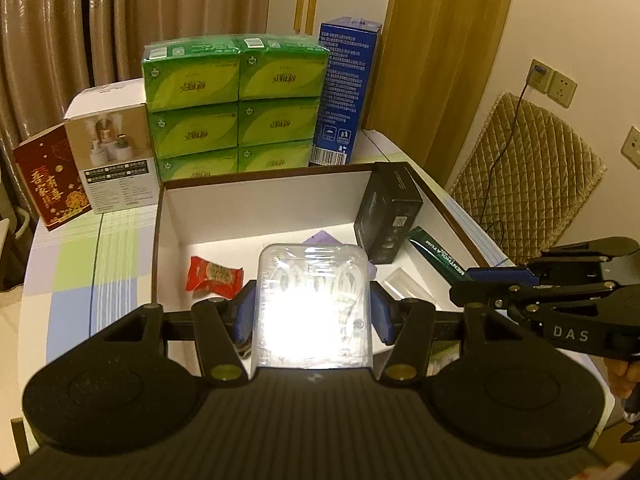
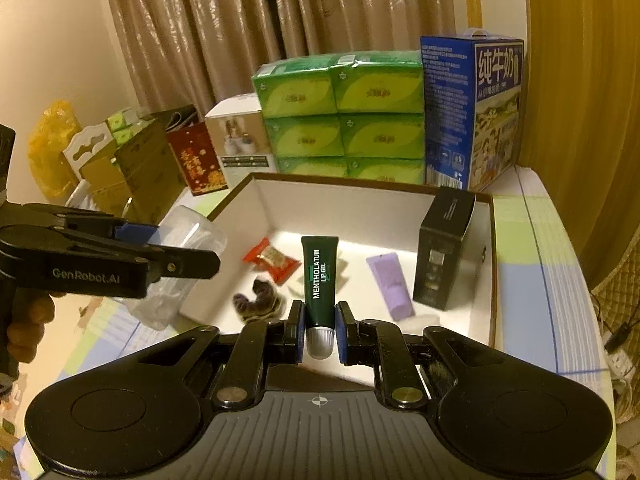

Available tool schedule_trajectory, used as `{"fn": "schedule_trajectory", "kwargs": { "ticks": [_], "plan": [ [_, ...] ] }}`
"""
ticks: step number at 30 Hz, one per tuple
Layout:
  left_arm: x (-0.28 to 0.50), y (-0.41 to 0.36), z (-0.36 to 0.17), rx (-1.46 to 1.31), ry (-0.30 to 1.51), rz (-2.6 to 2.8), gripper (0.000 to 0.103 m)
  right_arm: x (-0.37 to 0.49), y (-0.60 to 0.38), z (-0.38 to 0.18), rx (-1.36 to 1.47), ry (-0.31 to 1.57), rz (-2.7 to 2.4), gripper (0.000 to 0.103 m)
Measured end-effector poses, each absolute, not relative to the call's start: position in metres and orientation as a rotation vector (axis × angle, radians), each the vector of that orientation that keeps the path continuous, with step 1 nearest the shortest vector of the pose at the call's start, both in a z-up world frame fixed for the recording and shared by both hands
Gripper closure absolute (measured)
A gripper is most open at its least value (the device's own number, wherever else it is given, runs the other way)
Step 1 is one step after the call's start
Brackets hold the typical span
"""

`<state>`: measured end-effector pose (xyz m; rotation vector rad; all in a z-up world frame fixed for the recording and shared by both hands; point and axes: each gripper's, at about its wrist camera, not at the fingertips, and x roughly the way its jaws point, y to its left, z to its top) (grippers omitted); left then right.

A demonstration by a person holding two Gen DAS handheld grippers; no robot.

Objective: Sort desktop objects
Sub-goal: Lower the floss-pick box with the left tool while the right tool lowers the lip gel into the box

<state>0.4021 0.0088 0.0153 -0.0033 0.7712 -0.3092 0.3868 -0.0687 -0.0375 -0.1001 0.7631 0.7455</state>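
My left gripper [image 1: 313, 316] is shut on a clear plastic clamshell box [image 1: 314, 304] of white items and holds it over the near edge of the open white cardboard box [image 1: 276, 200]. It also shows in the right wrist view [image 2: 188, 236]. My right gripper [image 2: 319, 330] is shut on a dark green Mentholatum lip gel tube [image 2: 320, 280], cap toward me, above the white box [image 2: 360, 208]. Inside the box lie a red snack packet [image 2: 272, 260], a purple tube [image 2: 390, 284], a dark hair clip [image 2: 258, 300] and an upright black carton [image 2: 442, 248].
Behind the box stand stacked green tissue packs [image 1: 234, 104], a blue milk carton [image 2: 472, 108], a white product box [image 1: 116, 160] and a red box [image 1: 50, 184]. The checked tablecloth [image 1: 80, 264] lies left. A quilted chair [image 1: 528, 176] is to the right.
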Motion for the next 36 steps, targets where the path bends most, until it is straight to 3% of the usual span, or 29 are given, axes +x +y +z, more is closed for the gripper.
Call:
{"fn": "schedule_trajectory", "kwargs": {
  "ticks": [36],
  "plan": [
    [0.507,-0.021,-0.076,0.023,1.094,-0.309,0.051,0.471,-0.052,-0.107,-0.120,1.032,0.676,0.091]
  ]
}}
